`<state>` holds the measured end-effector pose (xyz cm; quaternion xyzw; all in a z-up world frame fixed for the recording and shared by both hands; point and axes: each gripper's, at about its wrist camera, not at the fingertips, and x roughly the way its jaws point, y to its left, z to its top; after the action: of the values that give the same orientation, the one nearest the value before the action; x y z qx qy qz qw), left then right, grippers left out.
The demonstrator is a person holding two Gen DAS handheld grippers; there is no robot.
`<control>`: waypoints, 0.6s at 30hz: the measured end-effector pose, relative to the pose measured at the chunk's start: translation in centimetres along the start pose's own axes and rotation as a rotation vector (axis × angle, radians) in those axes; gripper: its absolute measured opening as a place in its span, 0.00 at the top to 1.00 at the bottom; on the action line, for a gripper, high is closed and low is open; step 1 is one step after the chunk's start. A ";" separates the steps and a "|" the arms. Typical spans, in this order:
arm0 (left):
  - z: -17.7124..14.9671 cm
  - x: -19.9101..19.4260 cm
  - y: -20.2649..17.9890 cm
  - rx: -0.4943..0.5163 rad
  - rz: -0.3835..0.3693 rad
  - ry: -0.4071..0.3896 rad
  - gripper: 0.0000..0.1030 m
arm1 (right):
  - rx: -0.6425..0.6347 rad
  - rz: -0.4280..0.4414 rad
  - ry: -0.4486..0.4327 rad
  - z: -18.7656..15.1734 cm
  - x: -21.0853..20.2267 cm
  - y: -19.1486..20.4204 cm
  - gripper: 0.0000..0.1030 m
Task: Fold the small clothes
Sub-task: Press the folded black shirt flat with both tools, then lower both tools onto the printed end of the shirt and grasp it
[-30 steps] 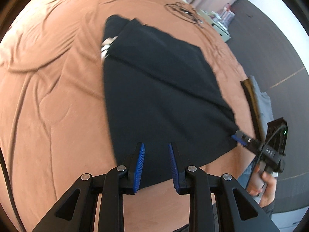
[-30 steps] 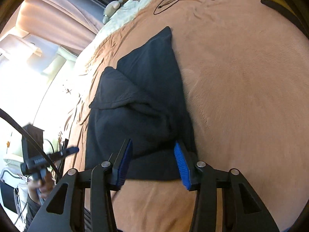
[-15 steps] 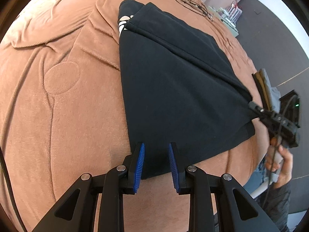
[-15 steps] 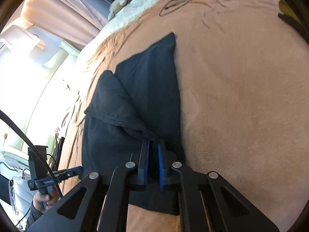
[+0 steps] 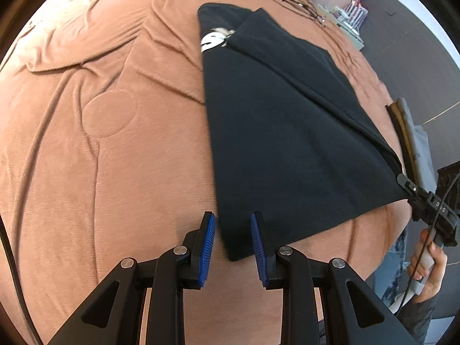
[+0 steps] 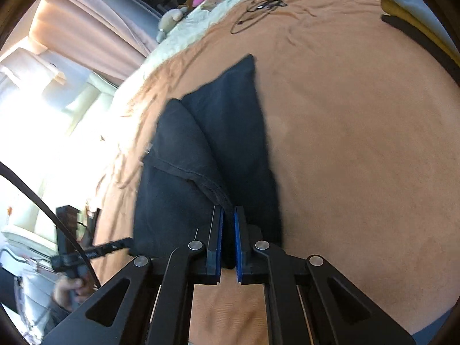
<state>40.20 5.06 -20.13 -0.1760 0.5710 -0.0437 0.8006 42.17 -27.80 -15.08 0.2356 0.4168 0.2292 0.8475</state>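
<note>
A black garment lies spread on the brown bed cover, with a white print showing at its far end and one side folded over. My left gripper is open, its blue pads straddling the garment's near corner. My right gripper is shut on a fold of the same black garment at its near edge. The right gripper also shows in the left wrist view, clamped on the garment's right corner. The left gripper shows at the left of the right wrist view.
The brown bed cover has wrinkles on the left. A tangle of black cable lies at the far end of the bed. Folded clothes are stacked at the bed's right edge. Curtains and a bright window are to the left.
My right gripper has closed on the garment's fold and pulled it toward the near edge. My left gripper has slid toward the garment's near corner, still open.
</note>
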 end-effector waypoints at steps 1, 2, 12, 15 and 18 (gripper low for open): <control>0.0 0.2 0.3 -0.009 -0.012 0.007 0.73 | -0.004 -0.018 0.004 -0.1 0.5 -0.2 0.97; 0.0 0.3 0.6 -0.020 -0.026 0.009 0.73 | -0.014 -0.034 0.003 -0.2 0.7 -0.1 0.97; 0.6 -0.8 1.3 -0.008 -0.052 -0.006 0.73 | -0.235 -0.248 0.037 0.5 0.6 5.8 0.89; 1.3 -1.2 1.7 -0.014 -0.074 -0.017 0.73 | -0.318 -0.294 0.024 0.8 0.1 8.4 0.48; 2.1 -1.4 1.9 -0.017 -0.087 -0.031 0.73 | -0.386 -0.328 0.002 1.6 0.5 11.2 0.40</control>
<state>41.45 7.67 -18.90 -0.2082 0.5505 -0.0709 0.8053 41.59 -19.12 -7.87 -0.0017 0.3990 0.1641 0.9021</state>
